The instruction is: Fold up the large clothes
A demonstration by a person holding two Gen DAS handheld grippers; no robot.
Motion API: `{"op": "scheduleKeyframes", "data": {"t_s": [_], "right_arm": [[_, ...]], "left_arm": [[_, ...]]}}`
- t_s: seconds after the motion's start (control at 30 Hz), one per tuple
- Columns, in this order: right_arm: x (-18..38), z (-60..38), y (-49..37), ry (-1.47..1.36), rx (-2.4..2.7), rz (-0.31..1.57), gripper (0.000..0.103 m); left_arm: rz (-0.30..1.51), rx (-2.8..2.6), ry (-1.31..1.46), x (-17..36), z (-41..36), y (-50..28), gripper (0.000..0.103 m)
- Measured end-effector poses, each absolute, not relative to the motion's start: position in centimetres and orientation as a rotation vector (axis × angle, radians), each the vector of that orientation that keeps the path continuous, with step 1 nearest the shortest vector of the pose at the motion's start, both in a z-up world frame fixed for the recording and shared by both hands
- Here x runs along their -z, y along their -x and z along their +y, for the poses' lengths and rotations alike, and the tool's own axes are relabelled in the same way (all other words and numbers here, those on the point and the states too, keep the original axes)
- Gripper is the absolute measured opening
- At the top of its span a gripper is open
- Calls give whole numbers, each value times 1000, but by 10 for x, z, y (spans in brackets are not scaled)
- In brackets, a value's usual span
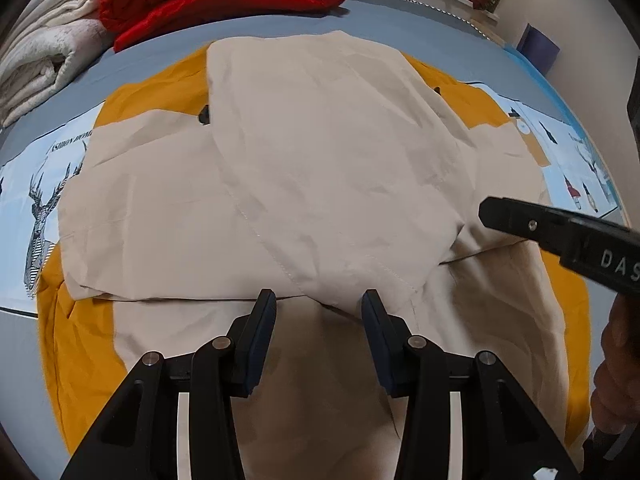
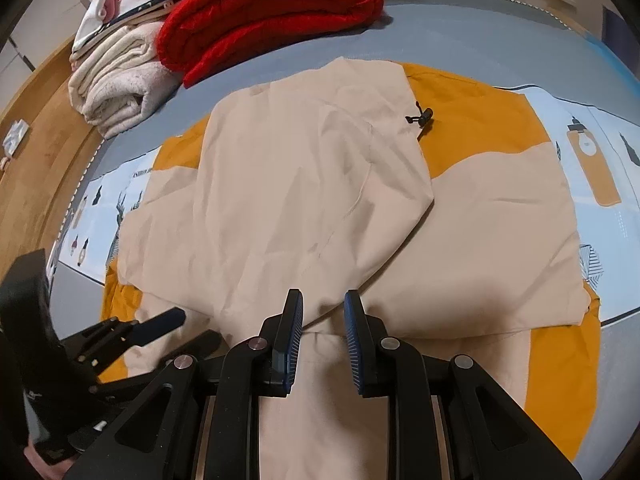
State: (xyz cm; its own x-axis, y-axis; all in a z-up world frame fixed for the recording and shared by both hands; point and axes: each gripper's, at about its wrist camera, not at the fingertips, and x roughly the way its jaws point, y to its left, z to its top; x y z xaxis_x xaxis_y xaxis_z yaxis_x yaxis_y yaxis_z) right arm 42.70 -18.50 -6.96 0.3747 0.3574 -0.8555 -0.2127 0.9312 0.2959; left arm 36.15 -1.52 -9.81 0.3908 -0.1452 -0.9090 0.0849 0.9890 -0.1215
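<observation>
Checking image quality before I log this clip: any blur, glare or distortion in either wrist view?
Left wrist view: sharp overall, strong fisheye bowing with dark corners, no glare, soft shadow under the left gripper on the beige jacket. Right wrist view: equally sharp, same barrel distortion bending the bed edge, even indoor light; the red blanket looks saturated but not blown out.

Bed [image 2: 280, 46] under a grey-blue printed sheet [image 2: 600, 128]. Beige-and-mustard jacket [image 2: 304, 184] spread flat at centre; folded red blanket [image 2: 272, 12] at 12 o'clock, cream blanket [image 2: 116, 88] at 10 o'clock.
</observation>
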Motion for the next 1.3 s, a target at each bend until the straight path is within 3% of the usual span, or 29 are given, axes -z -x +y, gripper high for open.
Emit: {"op": "scheduleKeyframes", "data": {"t_s": [0.53, 0.97, 1.13, 1.3], "right_arm": [[44, -195, -422, -109, -322, 1043, 23], [-24, -223, -383, -131, -284, 932, 23], [-64, -248, -359, -132, -234, 857, 23], [-100, -298, -317, -189, -155, 799, 23]], "left_arm": [[1135, 105, 88, 83, -3, -356, 41], [1012, 89, 26, 14, 2, -302, 40], [898, 109, -5, -22, 13, -265, 21], [819, 67, 2, -61, 54, -207, 19]]}}
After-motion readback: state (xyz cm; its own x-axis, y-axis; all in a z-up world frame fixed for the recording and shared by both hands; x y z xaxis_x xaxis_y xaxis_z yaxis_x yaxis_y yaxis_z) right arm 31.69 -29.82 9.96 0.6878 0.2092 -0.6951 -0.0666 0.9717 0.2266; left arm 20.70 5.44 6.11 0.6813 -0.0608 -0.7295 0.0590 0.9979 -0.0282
